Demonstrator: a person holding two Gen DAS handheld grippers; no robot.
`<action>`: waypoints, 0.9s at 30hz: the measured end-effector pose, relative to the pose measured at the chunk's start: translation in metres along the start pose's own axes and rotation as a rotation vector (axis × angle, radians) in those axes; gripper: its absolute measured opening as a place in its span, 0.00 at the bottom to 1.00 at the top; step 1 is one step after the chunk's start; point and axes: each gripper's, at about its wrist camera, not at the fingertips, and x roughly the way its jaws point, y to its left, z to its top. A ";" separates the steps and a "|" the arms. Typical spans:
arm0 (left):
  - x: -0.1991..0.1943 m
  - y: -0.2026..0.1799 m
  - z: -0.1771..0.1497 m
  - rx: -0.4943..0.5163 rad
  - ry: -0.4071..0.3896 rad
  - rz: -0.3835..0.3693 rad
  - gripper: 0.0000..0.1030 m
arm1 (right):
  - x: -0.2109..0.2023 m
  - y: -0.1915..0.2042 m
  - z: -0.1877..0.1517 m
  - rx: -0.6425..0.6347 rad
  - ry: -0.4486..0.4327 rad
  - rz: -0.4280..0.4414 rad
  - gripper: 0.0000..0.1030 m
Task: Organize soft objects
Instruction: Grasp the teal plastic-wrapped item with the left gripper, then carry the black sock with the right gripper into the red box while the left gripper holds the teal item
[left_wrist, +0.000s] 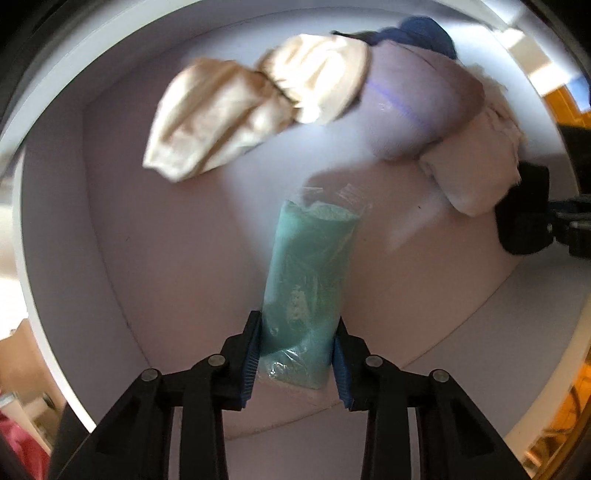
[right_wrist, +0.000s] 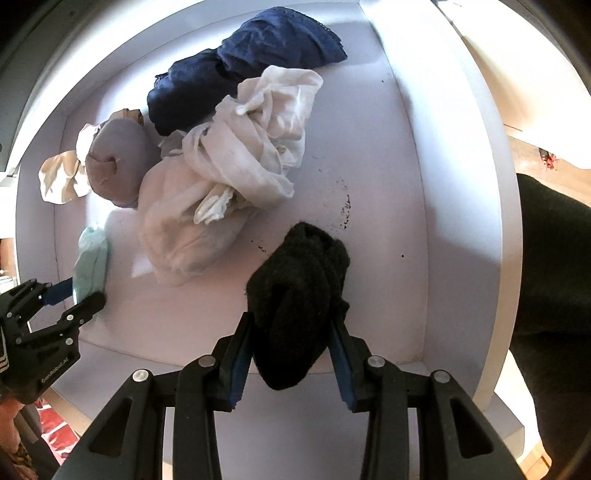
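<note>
Black grippers with blue-padded fingers (right_wrist: 236, 373) and silver screws.

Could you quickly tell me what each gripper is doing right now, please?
Left gripper: shut on the teal packet.
Right gripper: shut on the black sock.

White drawer (right_wrist: 388, 206), walled: navy lace garment (right_wrist: 236, 66) at top, cream cloths (right_wrist: 251, 155) centre, mauve bundle (right_wrist: 118, 158) and beige cloth (right_wrist: 59, 177) left, dark specks right.
</note>
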 end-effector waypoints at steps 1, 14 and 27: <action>0.000 0.005 0.000 -0.027 -0.002 -0.003 0.34 | 0.000 0.002 -0.001 -0.006 -0.002 -0.004 0.37; 0.004 0.055 -0.018 -0.147 -0.019 -0.036 0.38 | -0.004 0.013 -0.008 -0.037 -0.009 -0.014 0.30; 0.011 0.068 -0.022 -0.148 -0.020 -0.027 0.34 | -0.014 0.004 -0.011 0.002 -0.036 0.033 0.25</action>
